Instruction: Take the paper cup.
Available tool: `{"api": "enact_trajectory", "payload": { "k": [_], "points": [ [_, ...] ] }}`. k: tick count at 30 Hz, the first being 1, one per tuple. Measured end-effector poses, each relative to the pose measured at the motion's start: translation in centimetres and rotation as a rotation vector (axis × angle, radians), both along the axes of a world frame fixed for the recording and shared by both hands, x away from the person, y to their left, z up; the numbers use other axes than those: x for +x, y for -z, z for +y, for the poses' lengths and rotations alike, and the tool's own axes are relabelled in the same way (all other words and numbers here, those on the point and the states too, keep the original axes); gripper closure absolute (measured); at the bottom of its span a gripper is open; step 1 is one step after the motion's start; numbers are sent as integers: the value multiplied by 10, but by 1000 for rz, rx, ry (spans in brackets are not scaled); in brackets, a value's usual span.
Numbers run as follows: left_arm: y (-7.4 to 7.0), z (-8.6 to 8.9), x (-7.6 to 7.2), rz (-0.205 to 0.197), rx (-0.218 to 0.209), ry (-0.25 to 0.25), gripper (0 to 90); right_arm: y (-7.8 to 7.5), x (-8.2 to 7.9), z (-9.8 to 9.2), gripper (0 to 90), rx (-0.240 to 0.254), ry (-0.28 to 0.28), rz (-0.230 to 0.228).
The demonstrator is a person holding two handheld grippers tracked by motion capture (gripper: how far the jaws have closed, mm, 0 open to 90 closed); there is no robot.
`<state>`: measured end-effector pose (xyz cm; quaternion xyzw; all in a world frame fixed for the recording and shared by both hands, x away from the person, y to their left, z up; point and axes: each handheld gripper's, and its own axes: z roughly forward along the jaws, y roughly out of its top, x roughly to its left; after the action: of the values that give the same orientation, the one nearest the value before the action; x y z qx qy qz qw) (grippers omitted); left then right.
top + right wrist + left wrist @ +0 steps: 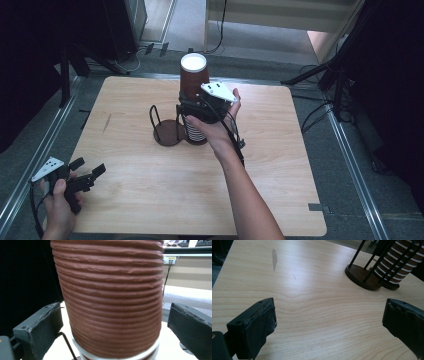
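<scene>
Straddling brown cup stack, right gripper jaws wide, not touching; left gripper jaws wide, empty.

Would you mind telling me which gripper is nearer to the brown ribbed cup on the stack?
The right. The right gripper is at the brown ribbed cup, jaws open on either side of it. The left gripper sits open near the table's front left corner, far from it.
</scene>
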<state>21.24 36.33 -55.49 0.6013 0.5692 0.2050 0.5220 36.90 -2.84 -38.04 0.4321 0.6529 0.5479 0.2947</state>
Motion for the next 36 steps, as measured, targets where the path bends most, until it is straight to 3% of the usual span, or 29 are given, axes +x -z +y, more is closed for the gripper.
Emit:
{"api": "enact_trajectory", "payload": {
  "k": [11,15,21,36],
  "points": [
    [0,0,0,0,-3,0,0,-4,11,12,2,-25,31,-3],
    [0,0,0,-1,-3,1,0,-4,13,15,73,-33,43,-13],
    [0,0,0,-1,-3,0,0,-6,12,15,87,-42,45,-19],
    [0,1,0,-2,-3,1,0,-28,8,15,100,-10,39,-71]
  ]
}}
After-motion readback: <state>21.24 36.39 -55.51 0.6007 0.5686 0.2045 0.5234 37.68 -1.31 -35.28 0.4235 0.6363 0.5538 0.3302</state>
